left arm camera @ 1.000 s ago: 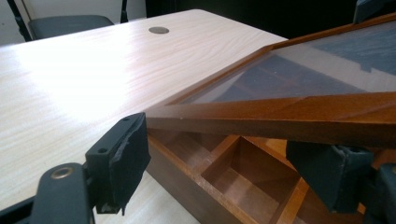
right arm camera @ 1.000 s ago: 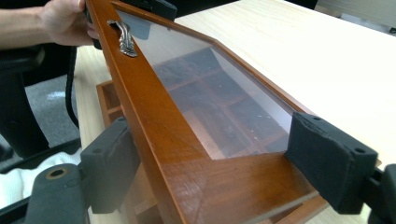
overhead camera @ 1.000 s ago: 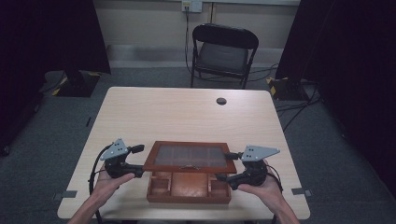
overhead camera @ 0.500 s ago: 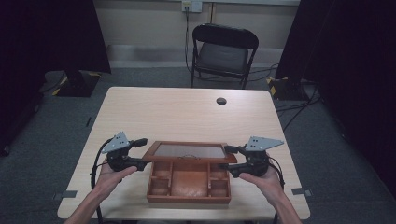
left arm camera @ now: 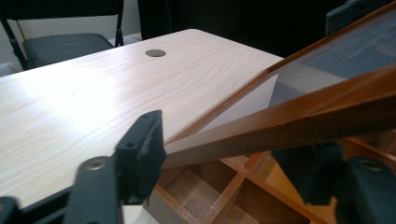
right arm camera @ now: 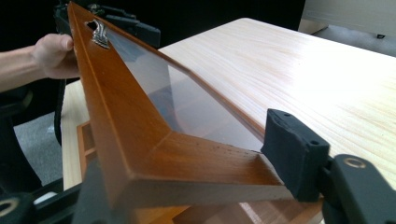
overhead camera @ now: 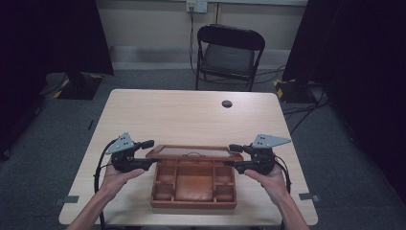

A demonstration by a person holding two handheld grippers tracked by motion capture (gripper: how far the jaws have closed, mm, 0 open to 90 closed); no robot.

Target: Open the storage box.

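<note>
Two grippers, our left gripper (overhead camera: 149, 154) and right gripper (overhead camera: 231, 156), have just been closing their jaws onto the glass lid (overhead camera: 194, 153) at mid-frame. We clamp opposite corners so it lifts level above the wooden box (overhead camera: 193, 203).

A light wooden desk (overhead camera: 182, 115) filled the middle of the high view, and a small round dark hole (overhead camera: 227, 103) sat near its far edge, a little right of the centre. Behind the desk, at the top centre of the frame, a black folding chair (overhead camera: 229, 55) stood on the grey carpet floor (overhead camera: 57, 129). A wall socket (overhead camera: 197, 5) was at the very top, and black curtains (overhead camera: 354, 62) hung at the left and right sides.
</note>
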